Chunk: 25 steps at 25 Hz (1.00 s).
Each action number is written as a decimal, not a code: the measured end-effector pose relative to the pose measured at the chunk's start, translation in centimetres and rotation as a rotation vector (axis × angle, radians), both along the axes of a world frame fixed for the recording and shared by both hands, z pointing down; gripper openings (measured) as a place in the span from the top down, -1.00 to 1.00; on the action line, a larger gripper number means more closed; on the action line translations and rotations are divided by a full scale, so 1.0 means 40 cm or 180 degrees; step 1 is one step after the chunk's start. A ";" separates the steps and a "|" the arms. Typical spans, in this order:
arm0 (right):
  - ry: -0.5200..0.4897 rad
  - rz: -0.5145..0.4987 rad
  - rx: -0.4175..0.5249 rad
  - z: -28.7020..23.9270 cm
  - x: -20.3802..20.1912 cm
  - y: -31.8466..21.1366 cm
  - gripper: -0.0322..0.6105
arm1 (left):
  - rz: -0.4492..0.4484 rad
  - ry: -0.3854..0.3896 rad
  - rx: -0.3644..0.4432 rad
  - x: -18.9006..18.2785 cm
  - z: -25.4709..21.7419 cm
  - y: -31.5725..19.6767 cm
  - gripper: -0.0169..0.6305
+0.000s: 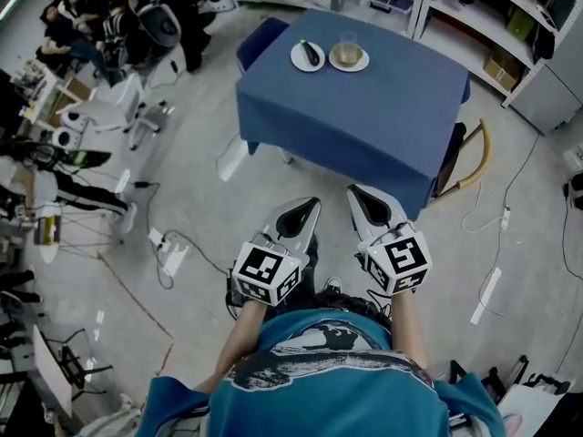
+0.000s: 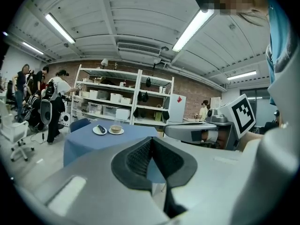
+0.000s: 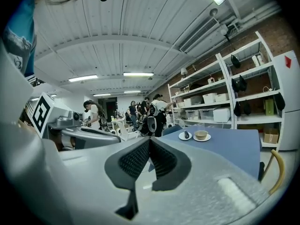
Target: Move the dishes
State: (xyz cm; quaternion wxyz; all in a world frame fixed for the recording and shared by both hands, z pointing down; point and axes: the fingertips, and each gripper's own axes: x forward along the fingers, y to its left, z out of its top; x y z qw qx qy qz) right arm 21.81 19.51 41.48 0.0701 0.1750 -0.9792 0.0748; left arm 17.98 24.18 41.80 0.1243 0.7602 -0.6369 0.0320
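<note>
The dark object on the left plate is too small to identify; the blue-clothed surface hides most of the wooden chair.

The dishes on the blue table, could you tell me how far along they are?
Nothing looks done: the left plate and right plate sit at the table's far edge. Nothing is in hand: left gripper and right gripper are shut, empty, short of the table. Remaining: grasp and move each plate.

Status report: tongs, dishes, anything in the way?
Left tongs, right tongs shut, empty. Two plates untouched, far end of blue table. Nothing seen blocking the approach.
</note>
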 end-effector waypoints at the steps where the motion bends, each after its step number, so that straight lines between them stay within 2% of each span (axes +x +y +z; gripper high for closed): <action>1: -0.0007 0.0012 -0.0023 0.005 -0.009 -0.010 0.89 | 0.0019 -0.0016 -0.0021 -0.010 0.009 -0.011 0.91; 9: 0.0059 0.0183 -0.0054 0.029 -0.132 -0.151 0.89 | 0.0292 0.0023 -0.0010 -0.133 0.032 -0.151 0.91; 13: 0.0093 0.0314 -0.0091 0.025 -0.229 -0.247 0.89 | 0.0422 0.0043 -0.0067 -0.241 0.027 -0.251 0.90; 20: 0.0163 0.0488 -0.0066 0.013 -0.417 -0.398 0.89 | 0.0589 0.0082 0.0023 -0.454 -0.003 -0.433 0.90; 25: 0.0248 0.0648 -0.0101 0.032 -0.502 -0.473 0.89 | 0.0723 0.0112 -0.0004 -0.553 0.012 -0.521 0.90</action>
